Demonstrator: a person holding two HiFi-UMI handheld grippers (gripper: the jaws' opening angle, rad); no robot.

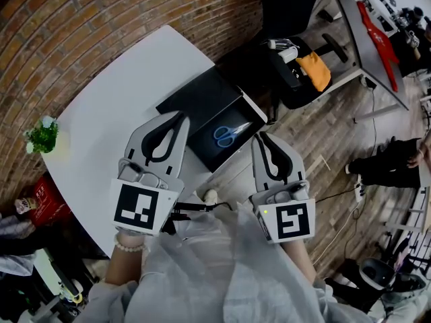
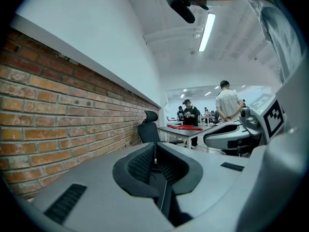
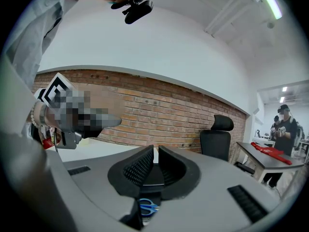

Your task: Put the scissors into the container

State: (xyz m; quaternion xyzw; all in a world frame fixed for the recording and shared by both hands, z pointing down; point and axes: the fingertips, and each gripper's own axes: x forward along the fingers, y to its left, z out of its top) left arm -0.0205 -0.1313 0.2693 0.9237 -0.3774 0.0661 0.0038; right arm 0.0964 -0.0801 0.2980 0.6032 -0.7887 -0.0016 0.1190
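As I look down on the white table (image 1: 111, 116), the open black container (image 1: 205, 147) sits at its right edge. My left gripper (image 1: 180, 116) and right gripper (image 1: 259, 137) hang on the near side of it, each with jaws pressed together and holding nothing. The blue-handled scissors (image 1: 227, 135) lie inside the container, seen between the two gripper tips.

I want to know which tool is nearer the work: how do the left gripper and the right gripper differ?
The left gripper hangs over the bare white table; the right gripper is beside a corner of the black open-topped container. The right gripper view shows the blue-handled scissors below its jaws; the left gripper view shows none. Both have their jaws together with nothing between them.
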